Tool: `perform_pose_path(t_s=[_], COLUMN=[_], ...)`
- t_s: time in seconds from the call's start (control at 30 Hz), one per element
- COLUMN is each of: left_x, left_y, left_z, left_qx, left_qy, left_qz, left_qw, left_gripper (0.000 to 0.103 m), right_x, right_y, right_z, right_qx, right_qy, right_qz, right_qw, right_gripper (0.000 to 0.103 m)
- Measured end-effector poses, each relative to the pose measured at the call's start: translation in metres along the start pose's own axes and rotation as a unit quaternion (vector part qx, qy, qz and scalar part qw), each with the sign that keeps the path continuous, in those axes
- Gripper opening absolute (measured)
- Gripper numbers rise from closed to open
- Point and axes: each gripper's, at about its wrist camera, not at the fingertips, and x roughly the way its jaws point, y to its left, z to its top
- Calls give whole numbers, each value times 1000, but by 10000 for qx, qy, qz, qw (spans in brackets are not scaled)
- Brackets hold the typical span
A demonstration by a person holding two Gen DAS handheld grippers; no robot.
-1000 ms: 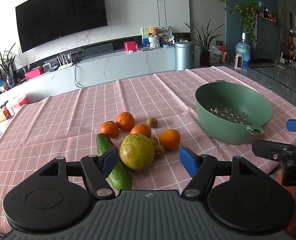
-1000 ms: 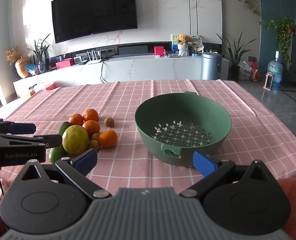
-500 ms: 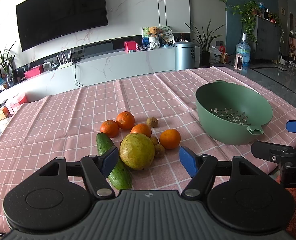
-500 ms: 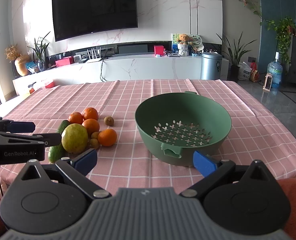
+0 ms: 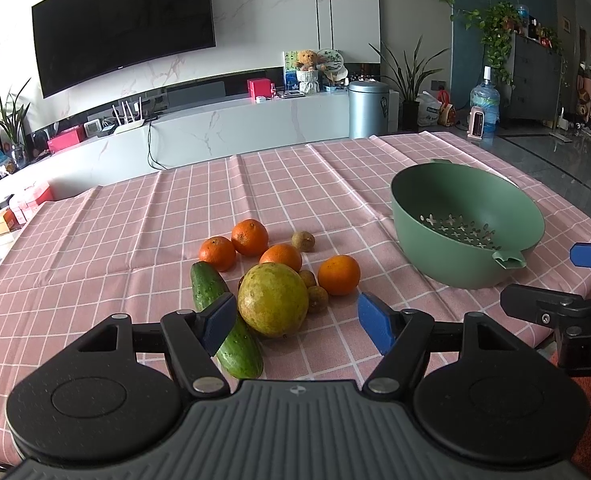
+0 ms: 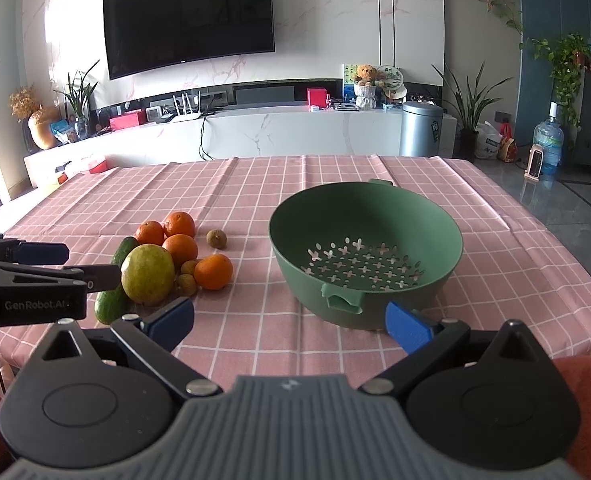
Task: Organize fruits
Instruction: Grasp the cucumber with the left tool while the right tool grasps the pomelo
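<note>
The fruit sits in a tight cluster on the pink checked tablecloth, at the centre of the left wrist view and at the centre left of the right wrist view. The biggest piece is a round yellow-green fruit, touching a cucumber that lies lengthwise along its left side. Behind them are 4 oranges: 2 side by side at the back, 1 just behind the big fruit, and 1 at the right edge of the cluster. 2 small brown fruits are tucked between the big fruit and the right-hand orange, and a third small brown fruit lies a little apart at the back.

To the right of the cluster, well apart from it, stands a green colander bowl with cross-shaped holes in its floor. It holds nothing.

The left gripper hangs low in the frame just before the big fruit, its blue pads spread wide with nothing between them. The right gripper hangs in the lower part of its own view, in front of the bowl, its pads likewise spread wide and gripping nothing. Each gripper shows at the edge of the other's view.

Behind the table are a white marble cabinet, a wall-mounted television and a grey bin.
</note>
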Motion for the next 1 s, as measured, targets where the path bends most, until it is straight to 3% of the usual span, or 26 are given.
perform_pose_path(t_s=[0.17,0.3,0.5,0.6,0.8,1.0], left_x=[2,6,16,23,42,73], left_y=[1,4,31,45,69,100], left_z=[0,1,7,11,23,28], left_qx=[-71,-206,-995,-1269,-1521,-2062], left_qy=[90,226,651,870,1151,1464], left_qz=[-134,-321,-392,-372,-174,-45], left_qw=[9998,9990,9921,9874,9815,9675], left_gripper=[82,76,41,33,29,28], right_x=[2,8,19,32,66,103], right_y=[2,10,21,31,57,76], right_z=[2,6,14,20,32,41], right_qx=[-27,-189,-145,-144,-194,48], right_qy=[78,221,198,240,414,835], right_qz=[-12,11,376,595,1002,1450], right_qw=[10000,9996,9990,9978,9939,9859], right_gripper=[96,82,68,57,42,41])
